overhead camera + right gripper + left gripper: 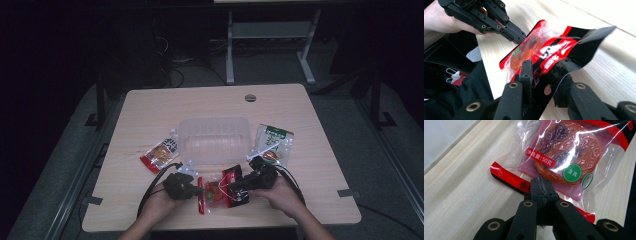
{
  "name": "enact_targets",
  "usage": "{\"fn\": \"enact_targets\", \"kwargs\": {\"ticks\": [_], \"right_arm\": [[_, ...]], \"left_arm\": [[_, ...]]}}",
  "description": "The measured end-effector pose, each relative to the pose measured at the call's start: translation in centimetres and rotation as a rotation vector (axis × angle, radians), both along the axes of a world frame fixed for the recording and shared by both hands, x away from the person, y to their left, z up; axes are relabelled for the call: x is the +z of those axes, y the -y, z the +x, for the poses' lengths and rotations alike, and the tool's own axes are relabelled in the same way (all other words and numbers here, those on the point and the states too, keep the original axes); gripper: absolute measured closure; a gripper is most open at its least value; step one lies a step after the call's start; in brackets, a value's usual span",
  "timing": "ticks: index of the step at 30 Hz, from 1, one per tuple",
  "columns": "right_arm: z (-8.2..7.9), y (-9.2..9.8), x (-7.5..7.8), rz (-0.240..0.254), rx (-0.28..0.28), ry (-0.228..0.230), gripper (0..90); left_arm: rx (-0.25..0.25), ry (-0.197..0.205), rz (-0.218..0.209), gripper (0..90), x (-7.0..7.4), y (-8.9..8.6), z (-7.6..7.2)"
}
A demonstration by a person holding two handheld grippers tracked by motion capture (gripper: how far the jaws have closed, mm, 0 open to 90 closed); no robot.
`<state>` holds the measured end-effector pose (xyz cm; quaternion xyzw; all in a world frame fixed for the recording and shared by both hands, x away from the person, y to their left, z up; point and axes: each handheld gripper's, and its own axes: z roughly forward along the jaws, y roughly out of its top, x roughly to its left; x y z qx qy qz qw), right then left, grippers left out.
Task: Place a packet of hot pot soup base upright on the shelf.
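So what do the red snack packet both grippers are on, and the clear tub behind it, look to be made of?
Red snack packet: thin glossy plastic film, judging by the sharp glare, the crinkles and a clear window showing the food; its black end curls up limply. Clear tub: probably rigid translucent plastic, frosted-looking, with the table, pale wood-grain, showing faintly through it.

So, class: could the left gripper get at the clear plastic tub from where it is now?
Probably not yet. The left gripper is shut on the red snack packet, which the right gripper also pinches. The clear plastic tub sits just beyond with bare table between, so once it lets go, the way looks free.
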<state>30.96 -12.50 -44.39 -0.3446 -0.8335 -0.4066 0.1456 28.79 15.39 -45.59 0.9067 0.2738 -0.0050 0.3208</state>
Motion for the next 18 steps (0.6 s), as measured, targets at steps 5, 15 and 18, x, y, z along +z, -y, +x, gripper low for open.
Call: {"fn": "enact_targets", "kwargs": {"ticks": [5, 15, 18], "right_arm": [[-0.15, -0.08, 0.19, 0.006, 0.011, 0.008, 80.6], [-0.17, -0.31, 0.47, 0.034, 0.062, 0.064, 89.9], [-0.10, -0.44, 0.51, 0.041, 0.092, 0.075, 90.0]], "left_arm": [[-0.005, -0.002, 0.004, 89.8, 0.01, -0.08, 0.04], [-0.007, 0.002, -0.001, 89.7, 0.00, -0.12, 0.01], [-0.004, -0.005, -0.005, 89.8, -0.02, -0.15, -0.03]]}}
